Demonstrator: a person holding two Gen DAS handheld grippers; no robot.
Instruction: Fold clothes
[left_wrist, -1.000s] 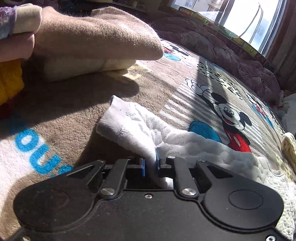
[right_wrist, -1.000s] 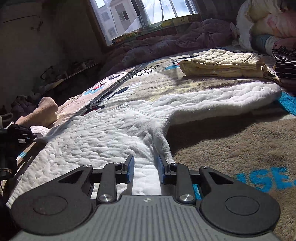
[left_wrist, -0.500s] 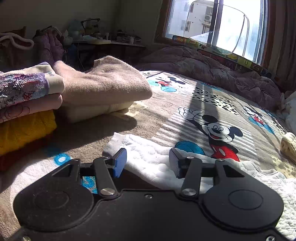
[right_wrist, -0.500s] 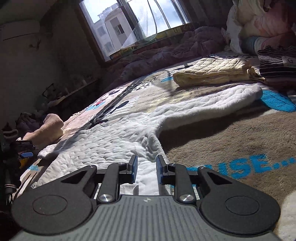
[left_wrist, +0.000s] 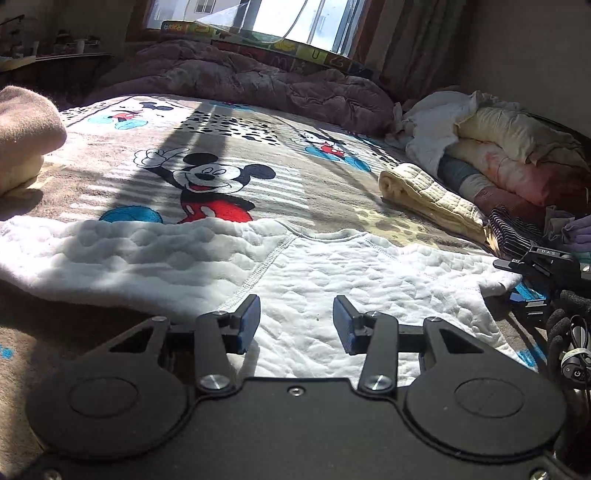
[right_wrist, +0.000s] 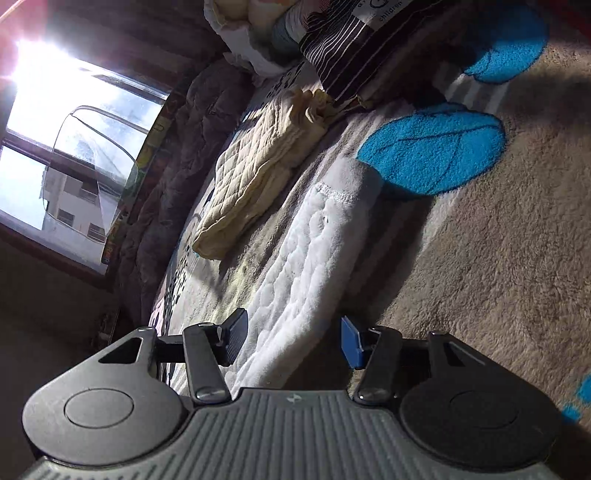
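Observation:
A white quilted top (left_wrist: 303, 273) lies spread flat on the Mickey Mouse blanket (left_wrist: 207, 177), sleeves out to both sides. My left gripper (left_wrist: 296, 323) is open and empty, hovering over the garment's body near its left side seam. In the right wrist view, which is rolled sideways, one white sleeve (right_wrist: 314, 254) runs away from me to its cuff. My right gripper (right_wrist: 293, 341) is open, its jaws standing either side of the sleeve's near part. The right gripper also shows at the right edge of the left wrist view (left_wrist: 543, 273).
A folded cream quilted garment (left_wrist: 428, 195) lies beyond the top, also in the right view (right_wrist: 258, 177). Behind it sit a striped dark garment (right_wrist: 347, 48) and piled bedding (left_wrist: 498, 147). A folded tan blanket (left_wrist: 26, 125) is at far left. A purple duvet (left_wrist: 251, 81) lines the window side.
My left gripper let go of the sleeve, opened wide and swung right over the garment's body. My right gripper opened, rolled sideways and moved along the other sleeve.

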